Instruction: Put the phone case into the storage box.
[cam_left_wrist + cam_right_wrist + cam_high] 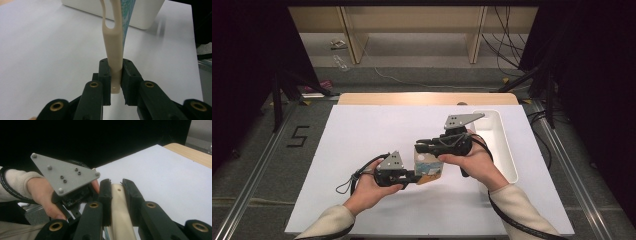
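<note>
A: What sits at the far left?

B: The left hand [371,186] comes in from the bottom edge, wrapped around the left claw [412,176], which has a grey plate [392,161] on top and a cable [353,178] looping behind it on the white surface [362,150].

A: And how does that claw stand?

B: In the left gripper view the left claw [115,81] has its 2 jaws pressed against a cream plastic handle [113,50], pinching its lower end. The handle rises upright and splits into a loop higher up, and a thin blue-patterned edge [127,20] runs just beside it.

A: What is in the middle?

B: From above, a small bag or carton [429,169] with a blue and white print and a tan bottom corner sits between the 2 claws, just off the middle of the surface. I cannot tell exactly what it is.

A: And further right?

B: The right hand [472,159] holds the right claw [422,147] above that item. In the right gripper view the right claw [116,188] has its jaws closed on a cream strip [120,212], the same colour as the handle, with the left hand [42,192] and its plate [62,173] beyond.

A: Anything past that?

B: A white tray [507,150] lies along the right side of the surface, near the right hand.
</note>
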Demonstrator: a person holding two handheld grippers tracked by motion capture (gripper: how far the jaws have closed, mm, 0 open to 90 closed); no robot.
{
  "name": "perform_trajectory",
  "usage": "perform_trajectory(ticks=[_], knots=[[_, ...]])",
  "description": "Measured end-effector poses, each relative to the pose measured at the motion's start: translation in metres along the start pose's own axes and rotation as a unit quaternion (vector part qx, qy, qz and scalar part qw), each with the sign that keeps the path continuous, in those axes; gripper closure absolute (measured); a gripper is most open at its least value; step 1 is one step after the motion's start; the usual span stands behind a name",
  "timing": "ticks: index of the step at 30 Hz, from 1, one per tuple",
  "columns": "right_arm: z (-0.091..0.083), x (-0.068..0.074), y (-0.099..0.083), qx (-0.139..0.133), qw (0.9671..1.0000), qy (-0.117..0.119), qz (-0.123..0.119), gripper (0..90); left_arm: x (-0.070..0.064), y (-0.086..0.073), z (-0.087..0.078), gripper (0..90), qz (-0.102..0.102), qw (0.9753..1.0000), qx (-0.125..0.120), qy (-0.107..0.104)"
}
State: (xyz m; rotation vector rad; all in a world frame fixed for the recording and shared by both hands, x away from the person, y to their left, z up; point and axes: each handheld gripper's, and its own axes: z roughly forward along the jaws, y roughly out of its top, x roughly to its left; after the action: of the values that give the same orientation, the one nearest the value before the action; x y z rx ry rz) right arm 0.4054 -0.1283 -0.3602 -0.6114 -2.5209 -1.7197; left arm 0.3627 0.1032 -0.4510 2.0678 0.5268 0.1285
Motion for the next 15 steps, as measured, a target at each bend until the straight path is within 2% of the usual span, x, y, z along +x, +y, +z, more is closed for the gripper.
perform_trajectory(ticks=[9, 13, 15], knots=[[-0.0003, 0.0012, 0.0004, -0.009, 0.9997, 0.003, -0.021, 74.7, 0.0039, -0.0005, -0.0022, 80.1, -0.024, 0.9994, -0.009, -0.021], [0.0000, 0.0026, 0.0009, -0.016, 0.9993, -0.004, -0.032, 65.1, 0.0037, 0.0006, -0.0034, 80.2, -0.022, 0.9996, -0.011, -0.014], [0.0008, 0.0029, 0.0007, -0.023, 0.9989, -0.013, -0.038, 56.2, 0.0034, 0.0015, -0.0044, 80.2, -0.018, 0.9998, -0.008, -0.004]])
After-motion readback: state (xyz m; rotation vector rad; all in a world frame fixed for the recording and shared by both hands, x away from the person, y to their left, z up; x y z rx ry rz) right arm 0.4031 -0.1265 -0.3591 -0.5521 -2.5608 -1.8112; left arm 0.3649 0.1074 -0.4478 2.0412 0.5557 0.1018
